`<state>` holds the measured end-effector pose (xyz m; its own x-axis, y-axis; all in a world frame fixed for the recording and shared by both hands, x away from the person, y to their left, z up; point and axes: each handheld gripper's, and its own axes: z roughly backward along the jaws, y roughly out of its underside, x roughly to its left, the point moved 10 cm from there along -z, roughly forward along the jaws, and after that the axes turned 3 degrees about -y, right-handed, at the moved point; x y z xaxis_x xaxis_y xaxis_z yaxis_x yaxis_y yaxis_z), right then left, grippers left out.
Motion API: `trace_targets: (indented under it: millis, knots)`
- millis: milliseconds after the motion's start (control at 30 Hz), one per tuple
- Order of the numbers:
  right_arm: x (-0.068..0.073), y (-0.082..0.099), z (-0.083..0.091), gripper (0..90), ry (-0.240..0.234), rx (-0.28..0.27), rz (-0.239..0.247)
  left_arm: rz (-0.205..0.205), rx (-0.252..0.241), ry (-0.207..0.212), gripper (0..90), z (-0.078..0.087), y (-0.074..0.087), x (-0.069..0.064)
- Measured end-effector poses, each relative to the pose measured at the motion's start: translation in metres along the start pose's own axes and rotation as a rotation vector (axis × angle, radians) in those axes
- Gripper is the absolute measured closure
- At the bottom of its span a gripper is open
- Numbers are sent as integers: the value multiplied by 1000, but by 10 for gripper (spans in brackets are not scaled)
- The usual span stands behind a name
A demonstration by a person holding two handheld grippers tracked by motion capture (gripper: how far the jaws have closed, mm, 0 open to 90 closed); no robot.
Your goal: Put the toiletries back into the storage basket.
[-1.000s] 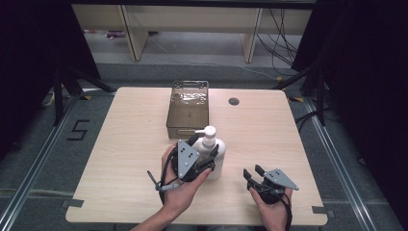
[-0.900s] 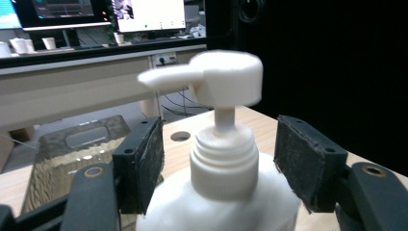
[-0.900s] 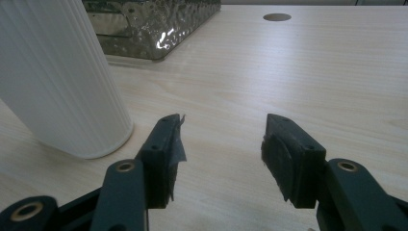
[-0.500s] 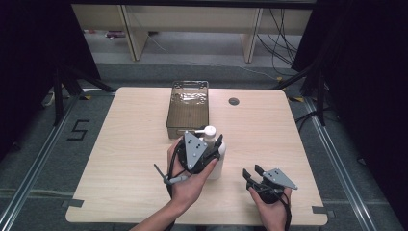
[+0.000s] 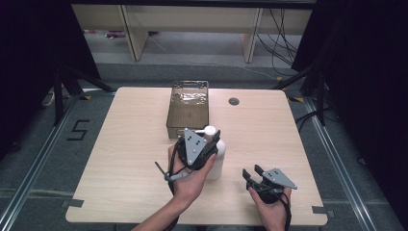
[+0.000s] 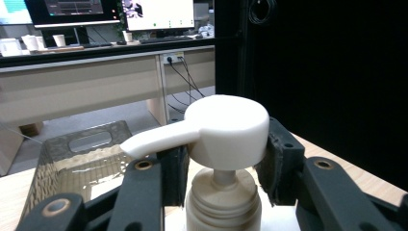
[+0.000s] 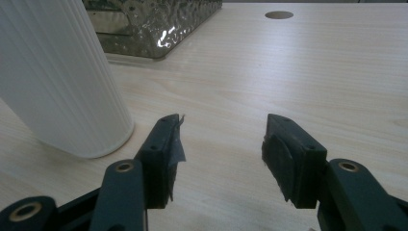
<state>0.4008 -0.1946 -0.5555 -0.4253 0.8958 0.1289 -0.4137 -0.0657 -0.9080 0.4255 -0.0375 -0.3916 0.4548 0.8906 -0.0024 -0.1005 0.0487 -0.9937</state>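
In the high view, the lower body of the white pump bottle [image 5: 217,163] was hidden behind the left gripper [image 5: 206,144] and the hand holding it. In the left gripper view, the bottle was cut off below its neck by the bottom edge. In the right gripper view, its ribbed wall was cropped at the top and left, and the grey tray [image 7: 159,24] was cut off above.

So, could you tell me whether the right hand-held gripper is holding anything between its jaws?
No, the right hand-held gripper has open jaws with only bare table between them, beside the white bottle.
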Motion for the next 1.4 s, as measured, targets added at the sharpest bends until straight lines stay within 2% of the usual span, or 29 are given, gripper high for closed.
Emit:
trace_targets:
  millis: [267, 300, 333, 367, 433, 467, 500, 533, 567, 667, 733, 767, 833, 867, 900, 933, 967, 1000, 1033, 1200, 1233, 1400]
  knots:
    - [-1, 1, 1, 479, 4, 8, -6, 16, 15, 12, 588, -1, -4, 8]
    - [-2, 0, 1, 479, 10, 7, 5, 14, 11, 8, 589, -1, -9, 12]
    - [-2, 0, 1, 479, 10, 6, 5, -9, -1, -1, 589, -1, -13, 15]
    - [-2, 0, 1, 478, 11, 6, 5, 9, -1, 2, 589, 0, -16, 15]
    - [-1, 1, 1, 478, 5, 9, -5, 7, -10, -1, 589, 0, -22, 19]
    - [0, 0, 1, 478, 1, 7, -8, -14, -21, -11, 589, 0, -26, 23]
    - [0, 0, 1, 478, 1, 7, -7, 3, -18, -9, 589, 0, -28, 25]
    - [0, 0, 1, 478, 1, 7, -7, 3, -18, -9, 589, 0, -28, 25]
    - [-1, 0, 1, 478, 2, 6, -4, -12, -27, -18, 589, -1, -33, 32]
    - [-1, 0, 1, 478, 3, 5, -3, 2, -28, -30, 590, -1, -39, 39]
    - [-1, 0, 1, 478, 3, 5, -3, -25, -41, -43, 590, -1, -45, 46]
    - [-2, 0, 1, 478, 8, 5, 5, -7, -37, -42, 590, -2, -46, 47]
    - [-2, 0, 1, 478, 10, 6, 5, -27, -51, -51, 590, -3, -51, 54]
    - [-2, 0, 1, 478, 9, 6, 4, -5, -47, -48, 590, -3, -51, 55]
    - [-2, 0, 1, 478, 10, 5, 4, -23, -57, -58, 590, -4, -54, 59]
    - [-2, 0, 1, 478, 10, 4, 4, -24, -60, -61, 590, -4, -56, 62]
    - [-2, 0, 1, 478, 10, 5, 4, -2, -56, -61, 590, -4, -57, 62]
    - [-2, 0, 1, 478, 10, 5, 4, -2, -56, -61, 590, -4, -57, 62]
    - [-2, 0, 1, 478, 10, 5, 4, -24, -72, -69, 590, -5, -62, 68]
    - [-2, 0, 1, 477, 10, 4, 5, -26, -97, -75, 590, -7, -72, 76]
    - [-2, 0, 1, 477, 10, 5, 6, -21, -114, -80, 590, -8, -78, 81]
    - [-2, 0, 1, 477, 10, 5, 4, -26, -130, -96, 590, -12, -85, 90]
